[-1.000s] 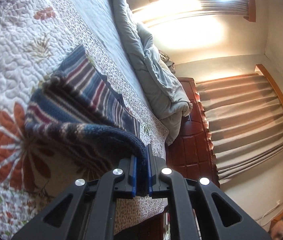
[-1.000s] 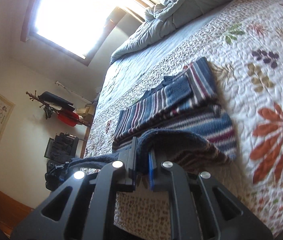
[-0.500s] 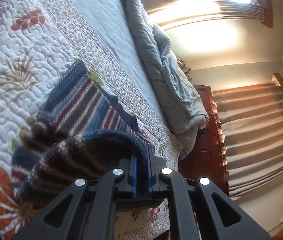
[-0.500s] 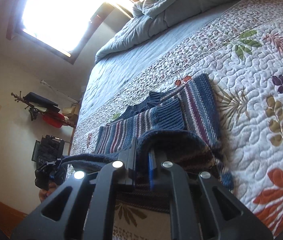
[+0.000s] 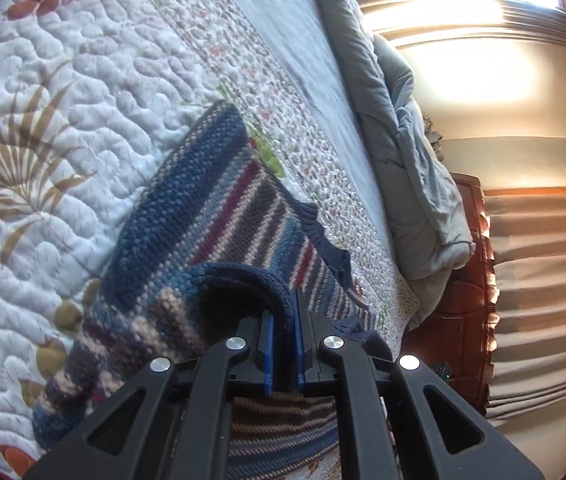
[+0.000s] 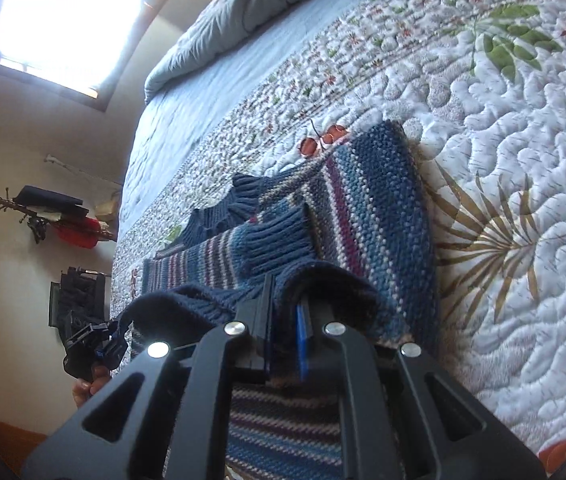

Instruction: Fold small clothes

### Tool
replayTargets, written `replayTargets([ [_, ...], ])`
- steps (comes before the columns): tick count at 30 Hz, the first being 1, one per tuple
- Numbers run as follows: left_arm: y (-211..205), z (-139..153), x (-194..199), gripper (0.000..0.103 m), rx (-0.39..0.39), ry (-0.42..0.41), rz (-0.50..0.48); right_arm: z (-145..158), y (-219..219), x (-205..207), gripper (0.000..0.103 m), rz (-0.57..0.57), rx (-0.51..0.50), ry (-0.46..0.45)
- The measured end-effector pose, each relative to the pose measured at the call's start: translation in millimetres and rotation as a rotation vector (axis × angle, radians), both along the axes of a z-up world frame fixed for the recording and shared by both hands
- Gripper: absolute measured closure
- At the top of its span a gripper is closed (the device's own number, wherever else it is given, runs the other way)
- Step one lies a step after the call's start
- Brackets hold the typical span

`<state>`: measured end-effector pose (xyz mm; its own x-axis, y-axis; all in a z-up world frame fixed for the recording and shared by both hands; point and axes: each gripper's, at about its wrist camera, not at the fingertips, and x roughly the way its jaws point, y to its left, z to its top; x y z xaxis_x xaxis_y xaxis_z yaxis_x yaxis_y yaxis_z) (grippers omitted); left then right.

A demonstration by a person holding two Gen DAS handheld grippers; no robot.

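Hem of the striped sweater point(image 5: 219, 216) sits pinched in my left tongs point(image 5: 283, 344) and right tongs point(image 6: 285, 332), over the quilted bed point(image 5: 63, 92).

Each view comes from a fisheye camera mounted behind a pair of black gripper fingers, looking forward along them and tilted down at a bed, close above its surface.

The left wrist view faces along the white quilted bedspread with leaf prints point(image 5: 83, 92) toward a crumpled grey duvet point(image 5: 411, 184), beige pleated curtains point(image 5: 543, 300) and a bright window.

The right wrist view looks over the same bedspread point(image 6: 523, 160) toward the duvet point(image 6: 235, 12), a bright window and a cream wall.

Both share the blue striped knitted sweater point(image 5: 211, 208) point(image 6: 367, 200) lying near the lenses, and the right view also catches the left gripper point(image 6: 99, 350) at its lower left.
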<state>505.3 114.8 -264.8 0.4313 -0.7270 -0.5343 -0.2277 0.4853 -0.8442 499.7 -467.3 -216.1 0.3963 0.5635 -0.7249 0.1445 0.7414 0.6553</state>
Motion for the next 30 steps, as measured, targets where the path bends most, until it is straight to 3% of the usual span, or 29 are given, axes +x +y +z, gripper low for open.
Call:
replayTargets([
  [3, -1, -9, 6, 0.095, 0.005, 0.021, -0.009, -12, -1, 7, 0.094, 0.004, 0.006, 0.021],
  [9, -1, -13, 14, 0.090, -0.016, 0.034, -0.022, -27, -8, 15, 0.081, -0.002, 0.095, 0.071],
  [10, -3, -11, 15, 0.086, -0.025, 0.028, -0.029, -25, -9, 15, 0.077, 0.005, 0.099, 0.070],
  [12, -2, -2, 16, 0.059, -0.050, 0.000, -0.041, -14, -10, 14, 0.064, 0.023, 0.094, 0.049],
  [14, 0, 11, 15, 0.049, -0.031, -0.046, -0.042, -1, -14, 12, 0.052, 0.037, 0.073, 0.022],
  [16, 1, 22, 15, 0.046, -0.011, -0.081, -0.053, 10, -18, 11, 0.052, 0.052, 0.057, 0.000],
  [19, -5, 31, 26, 0.046, 0.100, -0.098, -0.110, 16, -25, 11, 0.052, 0.066, 0.012, -0.006],
  [24, -19, 28, 56, 0.045, 0.357, -0.086, -0.216, 11, -30, 19, 0.055, 0.108, -0.052, 0.001],
  [27, -26, 13, 70, 0.045, 0.401, -0.040, -0.271, 2, -26, 25, 0.057, 0.132, -0.079, 0.011],
  [30, -35, 6, 75, 0.045, 0.451, -0.046, -0.325, -5, -17, 33, 0.058, 0.160, -0.096, 0.017],
])
